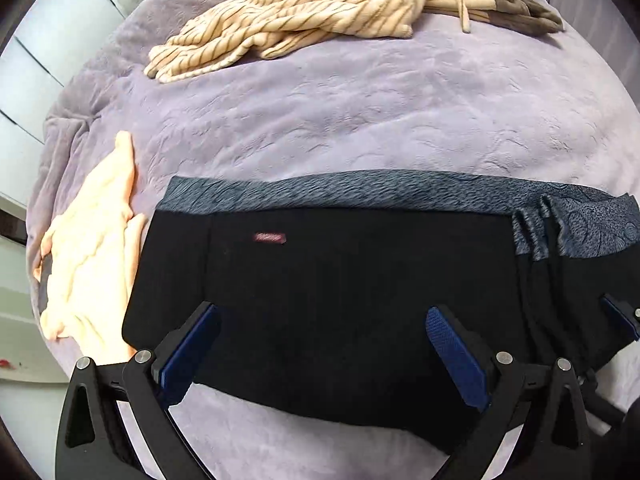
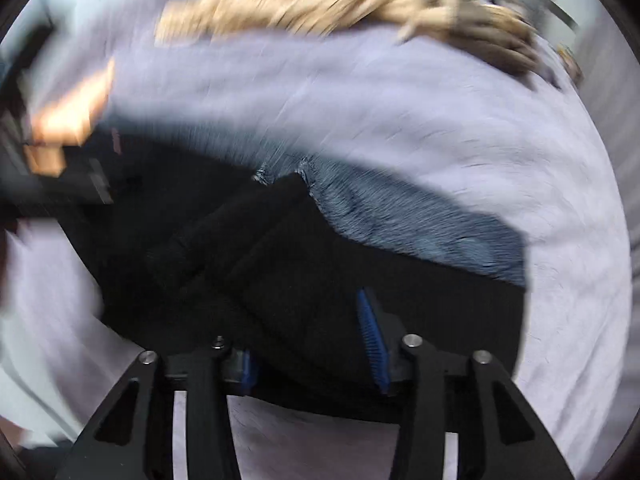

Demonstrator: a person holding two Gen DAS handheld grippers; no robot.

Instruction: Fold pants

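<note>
Black pants (image 1: pixel 328 280) with a grey fleece lining (image 1: pixel 360 192) and a small red label (image 1: pixel 271 238) lie folded across a lilac bed blanket (image 1: pixel 360 112). My left gripper (image 1: pixel 320 340) is open, its blue pads spread wide just above the near part of the pants. The right wrist view is blurred by motion. There my right gripper (image 2: pixel 312 344) sits over a bunched black fold of the pants (image 2: pixel 248 256), with cloth lying between its blue pads (image 2: pixel 372 336). A right fingertip also shows in the left wrist view (image 1: pixel 620 320).
A peach garment (image 1: pixel 92 264) lies left of the pants. A beige striped garment (image 1: pixel 288 20) and brown clothes (image 1: pixel 520 8) lie at the far side of the bed. White cupboard doors (image 1: pixel 48 52) stand to the left.
</note>
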